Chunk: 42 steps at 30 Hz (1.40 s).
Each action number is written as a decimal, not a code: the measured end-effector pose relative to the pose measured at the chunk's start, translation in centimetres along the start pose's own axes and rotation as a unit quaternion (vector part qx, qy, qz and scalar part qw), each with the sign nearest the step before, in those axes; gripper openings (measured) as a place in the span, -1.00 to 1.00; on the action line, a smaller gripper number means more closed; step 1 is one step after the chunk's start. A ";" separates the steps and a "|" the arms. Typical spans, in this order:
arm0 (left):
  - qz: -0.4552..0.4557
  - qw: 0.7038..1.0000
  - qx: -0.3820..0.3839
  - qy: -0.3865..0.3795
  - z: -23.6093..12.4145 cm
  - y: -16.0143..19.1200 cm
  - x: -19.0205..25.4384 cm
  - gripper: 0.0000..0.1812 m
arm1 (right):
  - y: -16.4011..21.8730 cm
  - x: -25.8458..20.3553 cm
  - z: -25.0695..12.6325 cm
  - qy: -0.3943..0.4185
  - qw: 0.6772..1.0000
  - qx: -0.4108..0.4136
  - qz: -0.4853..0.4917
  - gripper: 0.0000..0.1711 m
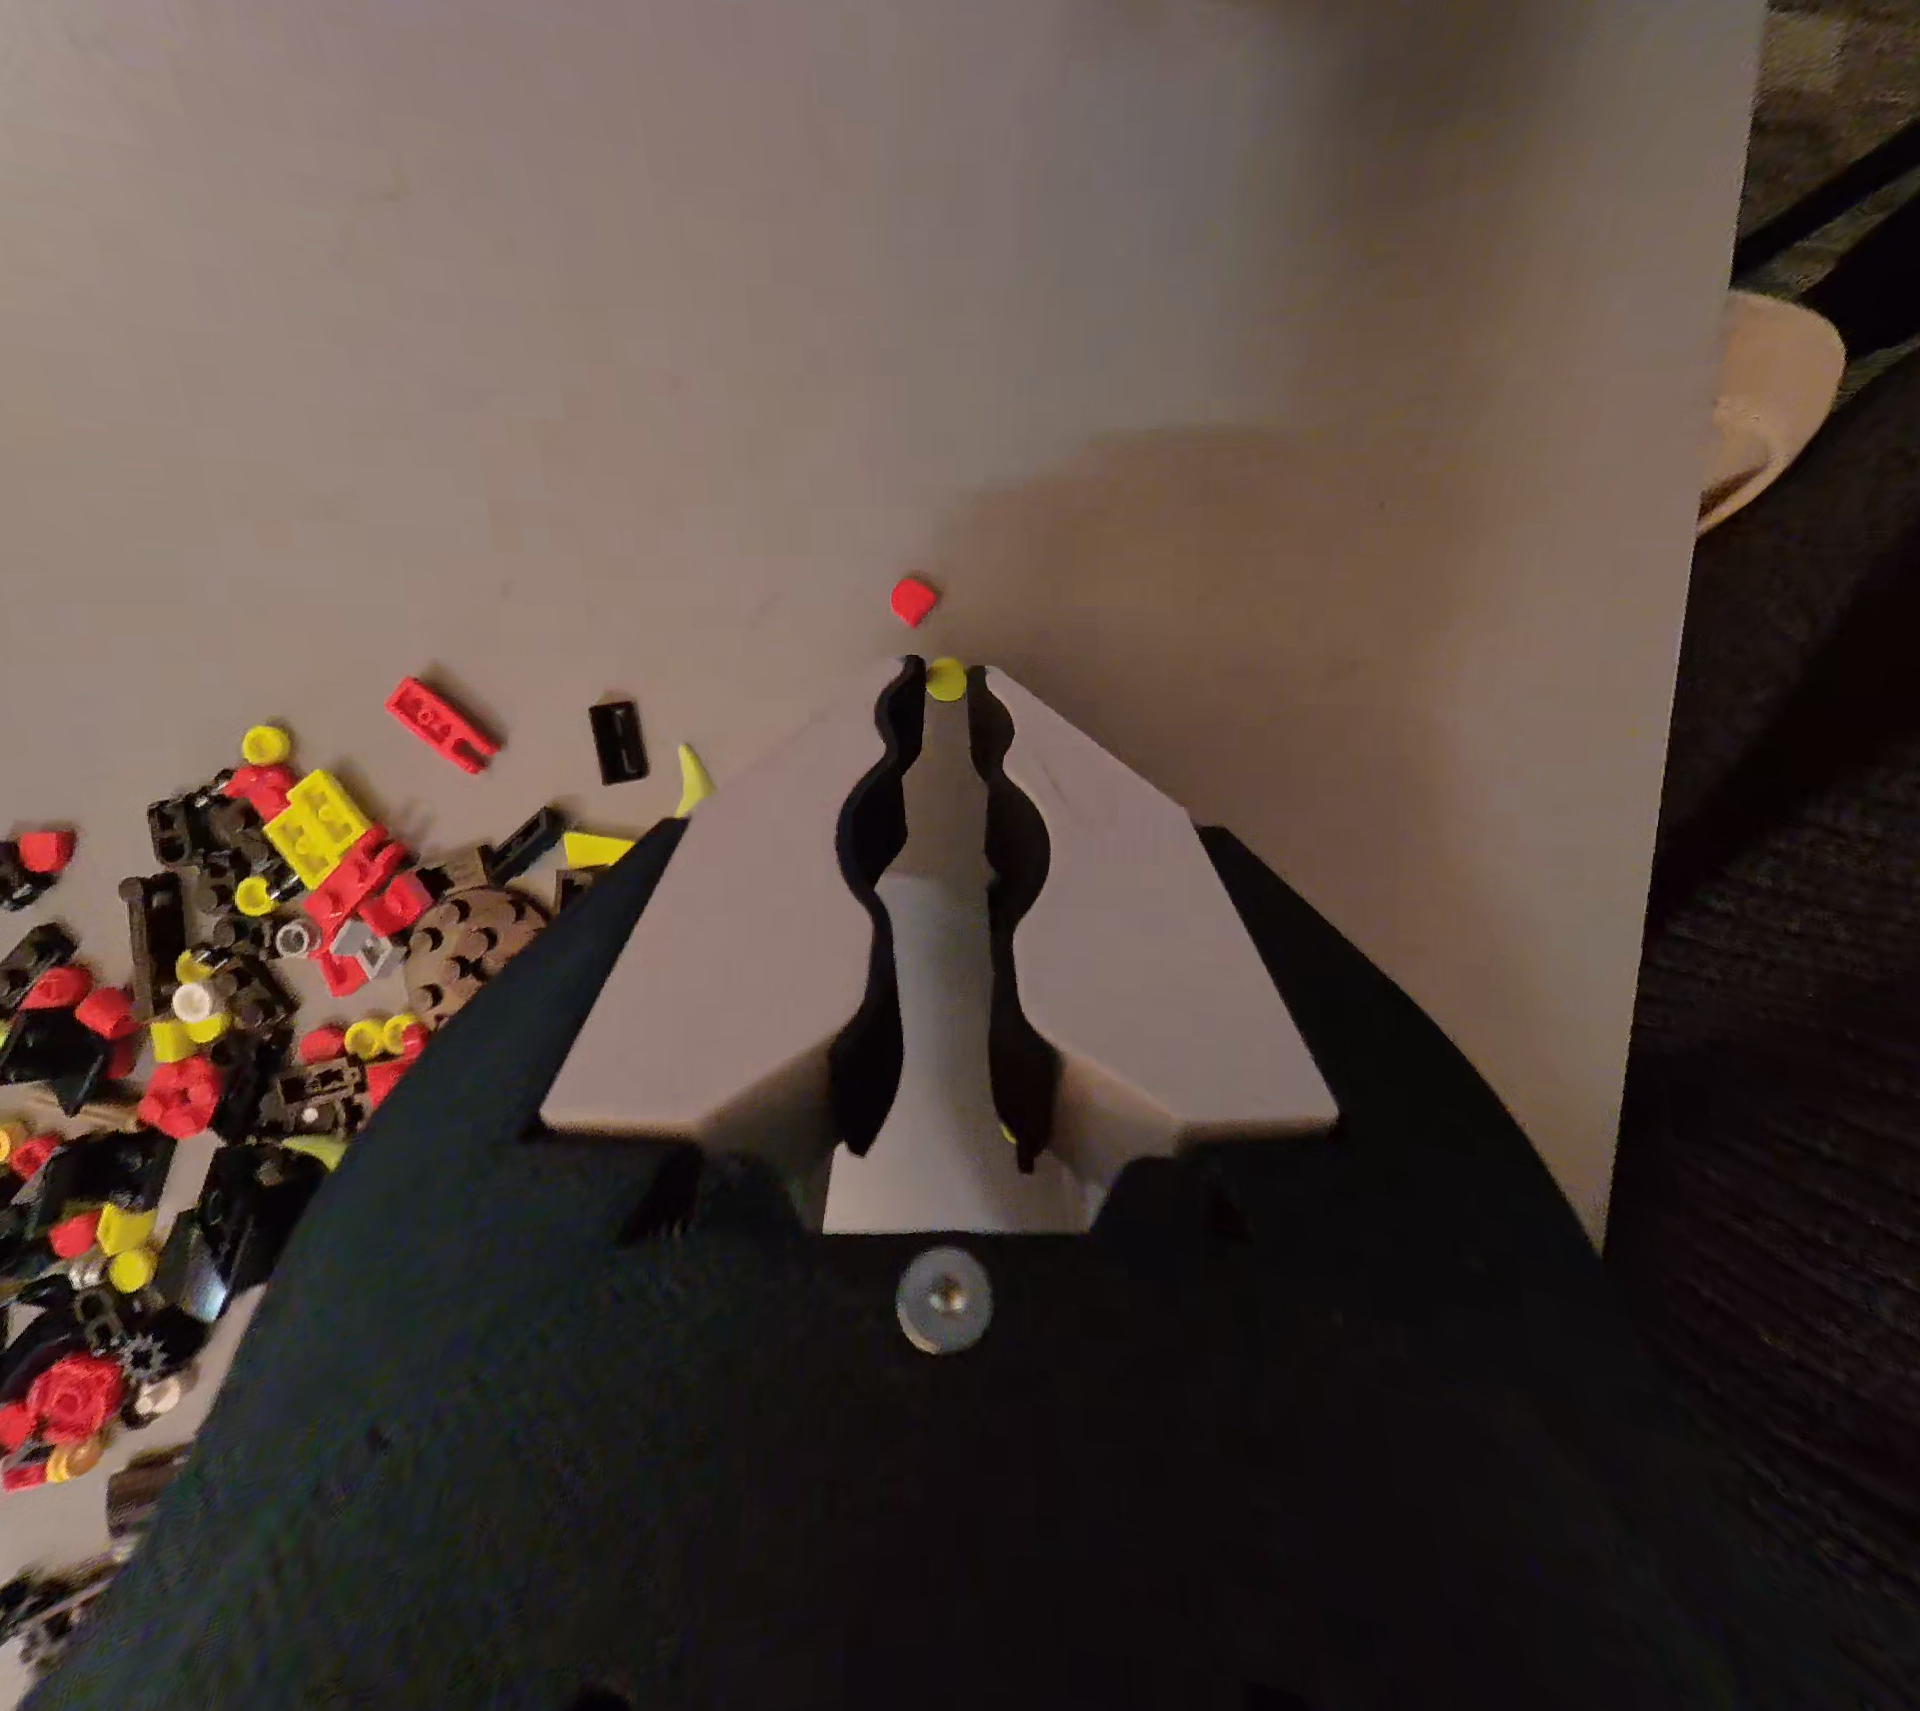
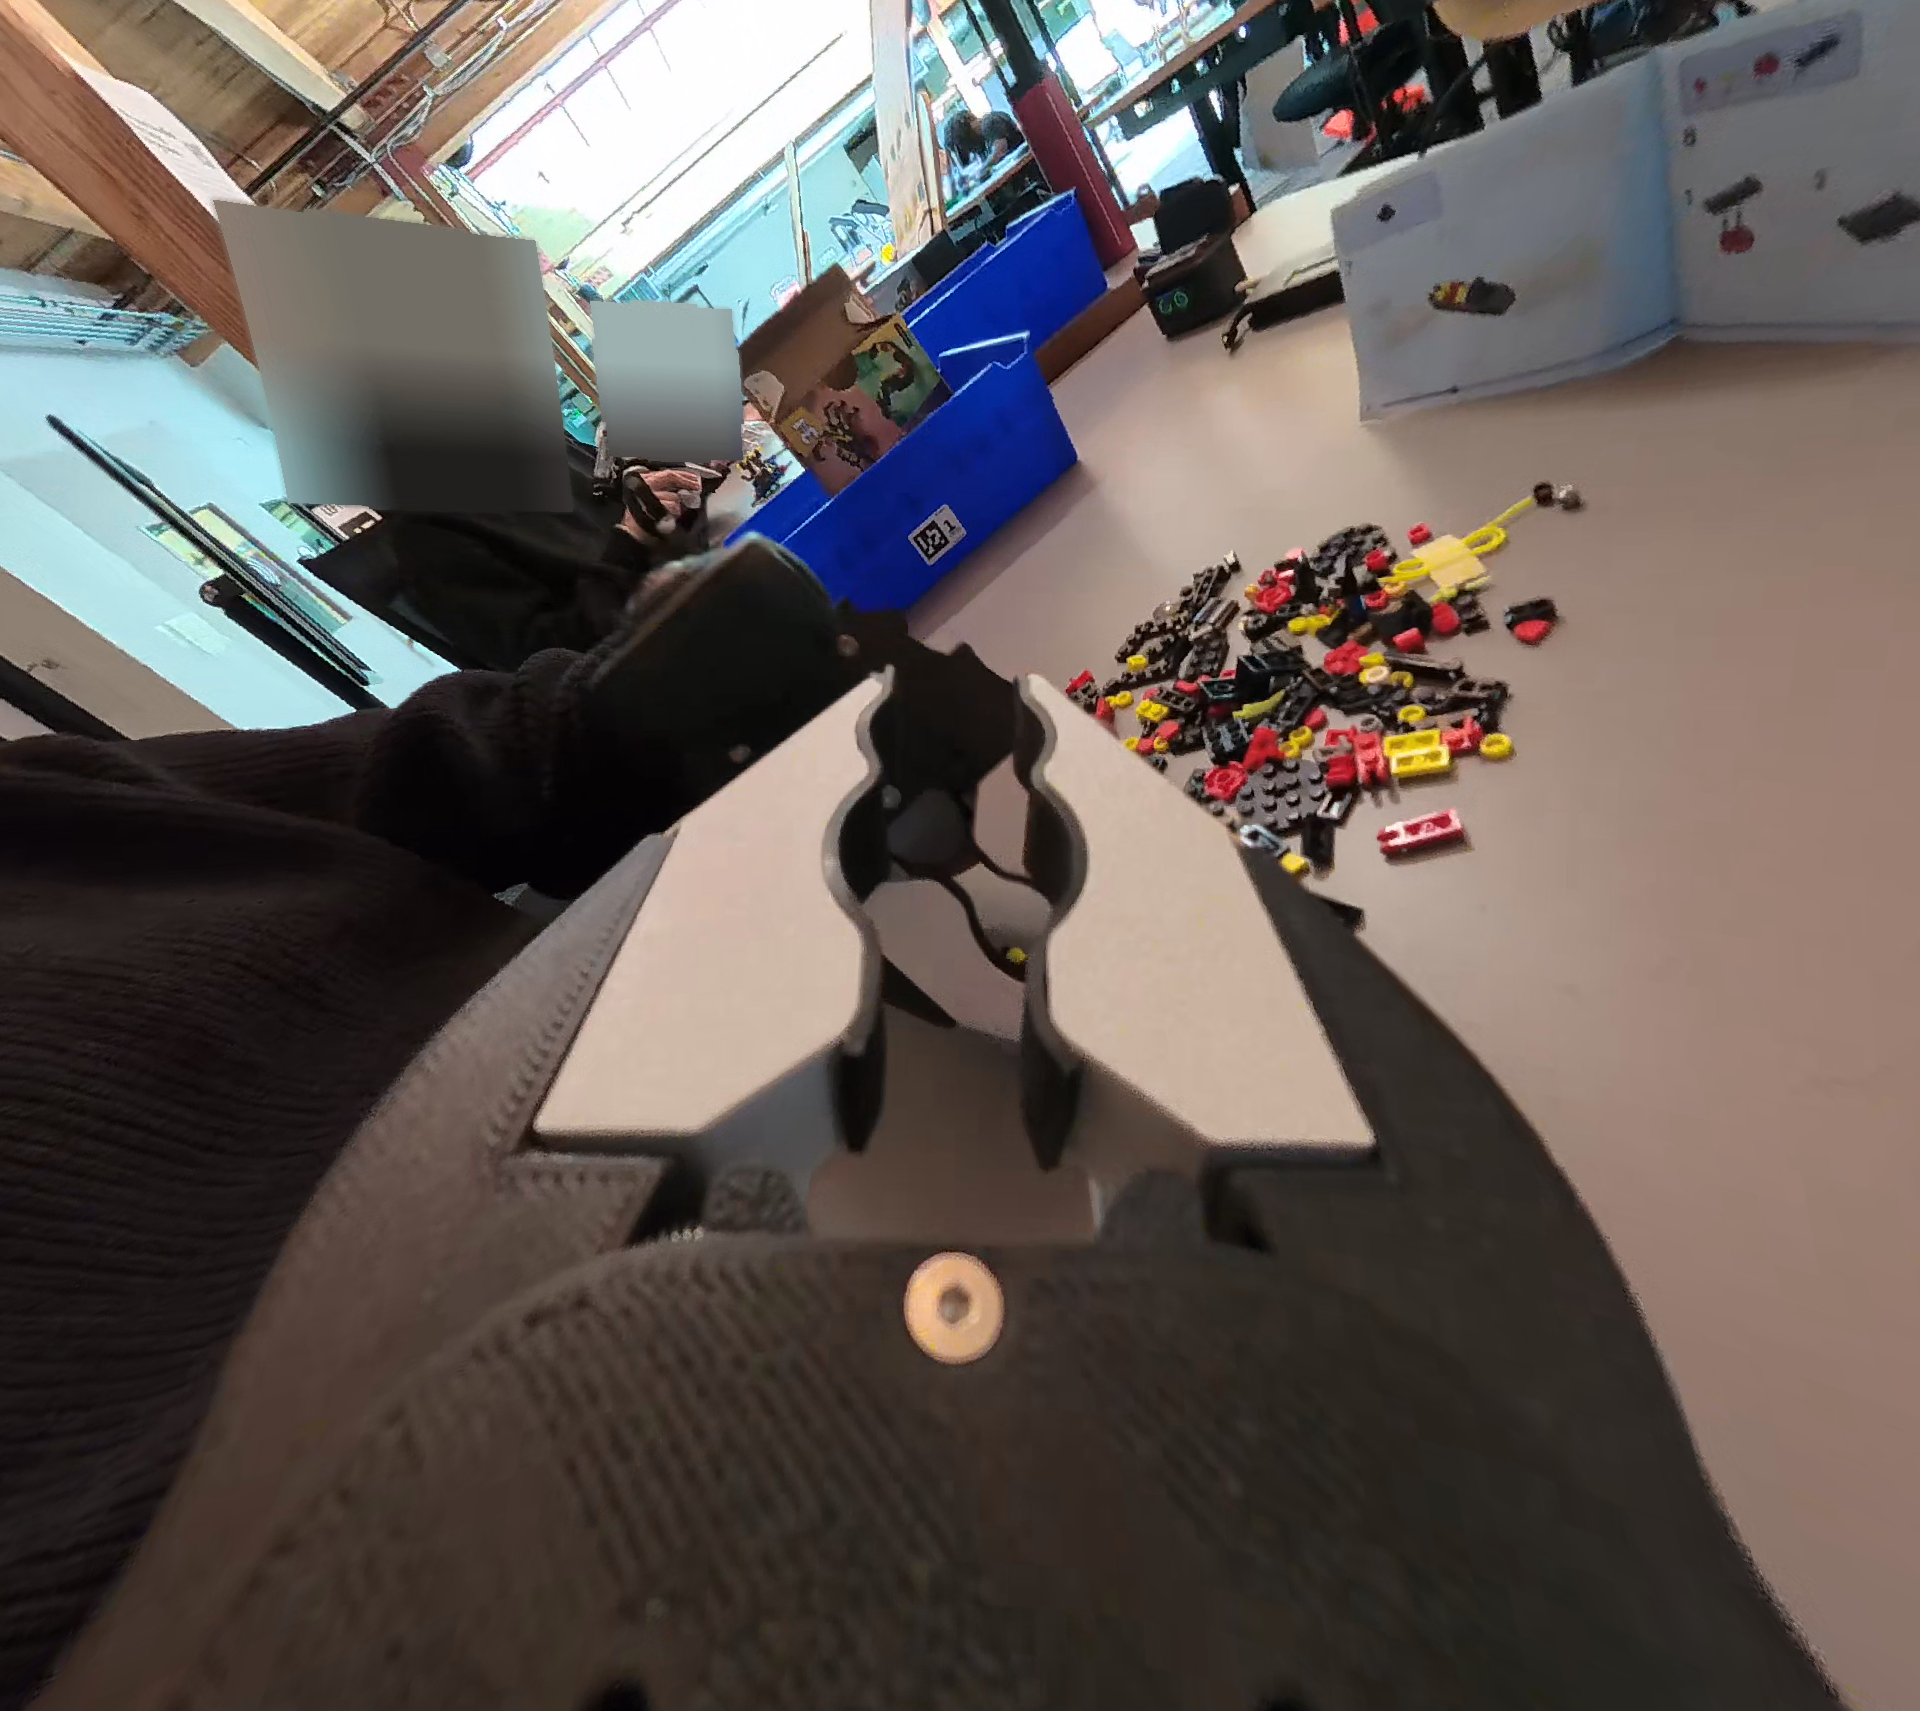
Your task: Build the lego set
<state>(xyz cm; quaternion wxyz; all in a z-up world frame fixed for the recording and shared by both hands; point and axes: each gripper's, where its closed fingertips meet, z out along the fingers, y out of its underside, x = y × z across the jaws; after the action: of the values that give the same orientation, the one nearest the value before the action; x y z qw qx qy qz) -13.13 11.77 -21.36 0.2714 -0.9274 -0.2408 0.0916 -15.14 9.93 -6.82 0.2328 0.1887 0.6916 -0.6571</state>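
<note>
My left gripper (image 1: 947, 674) is shut on a small round yellow piece (image 1: 945, 681), held at its fingertips low over the grey table (image 1: 1247, 259). A small red piece (image 1: 912, 601) lies just beyond the tips. The pile of red, yellow and black Lego pieces (image 1: 208, 986) lies to the left; it also shows in the right wrist view (image 2: 1320, 685). My right gripper (image 2: 956, 695) is open and empty, raised above the table. It points at the left gripper (image 2: 1008, 949), which shows between its fingers.
An open instruction booklet (image 2: 1558, 248) lies behind the pile. Blue bins (image 2: 935, 477) with a cardboard box stand at the table's far side. A loose red plate (image 1: 445, 724) and a black piece (image 1: 618, 742) lie near the pile. The table edge (image 1: 1704, 518) runs along the right.
</note>
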 end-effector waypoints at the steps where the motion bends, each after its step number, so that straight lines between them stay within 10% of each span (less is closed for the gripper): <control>1: -0.001 1.000 -0.001 0.006 0.2 0.0 0.2 -0.94 | -0.2 -0.2 0.0 -0.001 1.000 0.002 -0.006 -0.77; 19: -0.056 0.993 0.090 -0.050 -5.8 2.1 -2.0 -0.75 | -0.8 2.7 -2.0 0.104 0.990 -0.014 -0.095 -0.89; 26: -0.112 0.971 0.163 -0.137 -9.9 6.8 -4.2 -0.46 | 1.3 4.1 -0.4 0.201 0.932 -0.097 -0.286 -0.81; 30: -0.100 0.969 0.191 -0.119 -10.0 6.2 -3.9 -0.49 | 2.1 5.6 0.8 0.249 0.909 -0.119 -0.312 -0.16; 42: -0.133 0.964 0.226 -0.044 -9.1 5.3 -2.2 -0.52 | 2.7 5.8 0.2 0.182 0.936 -0.118 -0.276 -0.28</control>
<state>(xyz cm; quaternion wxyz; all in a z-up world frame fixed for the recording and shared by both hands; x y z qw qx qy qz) -10.16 2.61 -16.56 0.4727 -0.7965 -0.3469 0.1477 -18.36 9.65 -12.35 -0.0668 0.0780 0.8197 -0.5636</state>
